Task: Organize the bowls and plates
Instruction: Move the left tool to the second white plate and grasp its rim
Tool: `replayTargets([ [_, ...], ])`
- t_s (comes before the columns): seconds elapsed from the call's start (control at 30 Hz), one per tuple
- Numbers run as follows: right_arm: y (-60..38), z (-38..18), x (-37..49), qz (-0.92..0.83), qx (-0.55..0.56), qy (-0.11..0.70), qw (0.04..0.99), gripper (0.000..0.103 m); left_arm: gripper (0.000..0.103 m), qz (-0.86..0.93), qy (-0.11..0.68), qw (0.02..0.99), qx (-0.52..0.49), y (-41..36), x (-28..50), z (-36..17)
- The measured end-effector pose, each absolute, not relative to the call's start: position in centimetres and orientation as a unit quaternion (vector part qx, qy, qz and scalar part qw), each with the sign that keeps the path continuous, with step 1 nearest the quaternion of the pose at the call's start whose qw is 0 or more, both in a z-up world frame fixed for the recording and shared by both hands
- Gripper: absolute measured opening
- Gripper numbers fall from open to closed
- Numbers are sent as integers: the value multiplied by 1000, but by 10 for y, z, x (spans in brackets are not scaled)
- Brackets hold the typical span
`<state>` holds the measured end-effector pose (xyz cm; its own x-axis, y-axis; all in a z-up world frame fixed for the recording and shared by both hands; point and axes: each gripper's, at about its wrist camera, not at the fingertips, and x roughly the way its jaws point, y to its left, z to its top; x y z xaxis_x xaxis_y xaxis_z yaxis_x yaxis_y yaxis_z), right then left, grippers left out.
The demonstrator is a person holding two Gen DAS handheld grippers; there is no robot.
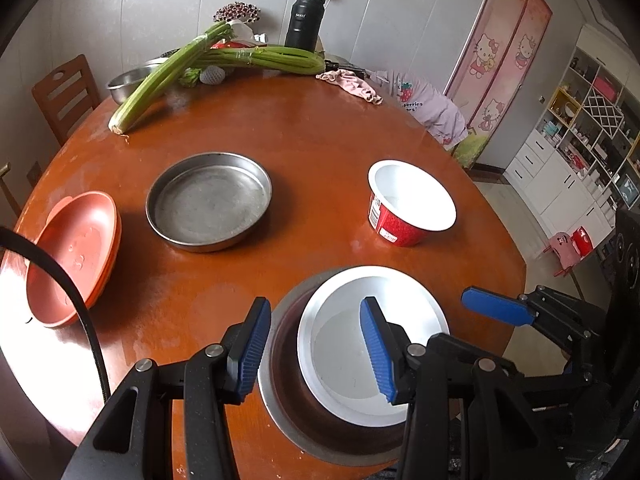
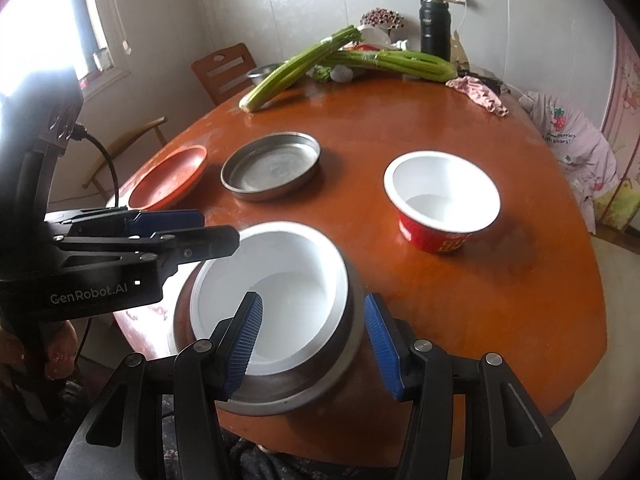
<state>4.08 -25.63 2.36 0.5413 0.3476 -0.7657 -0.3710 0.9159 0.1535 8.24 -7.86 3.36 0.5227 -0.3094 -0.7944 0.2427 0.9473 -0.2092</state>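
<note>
Going by the steel pan in the middle of the table: just left of it lie the orange plates, two nested together, already a finished pile by the look of it and with nothing on them. The pan itself is shallow, bare inside and stands alone.

Nearer to me than the pan, at the table's edge, a white bowl sits inside a steel bowl, pushed toward its right side. The white one is empty.

My left gripper straddles this pair's left side, one finger outside the steel wall and the other over the white bowl's hollow. My right gripper does the same on the right side, inner finger in the white bowl and outer finger beside the steel wall. Both sets of jaws stand partly apart. I cannot tell whether the pads are pressing on the walls or merely hanging astride them. I judge that I have taken both sides so the nested pair can be steadied or carried level as one.

Right of the pan, well apart from it, stands a red bowl with a white inside, also empty. It is probably the next to be nested.

Beyond the pan lies celery, which has no part in this job.
</note>
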Motion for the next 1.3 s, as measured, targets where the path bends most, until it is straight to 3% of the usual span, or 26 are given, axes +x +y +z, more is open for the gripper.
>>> replayTargets([
  [1.3,-323,51,126,127,32,419,899,56,47,-203,458,866,12,-136,184,67],
])
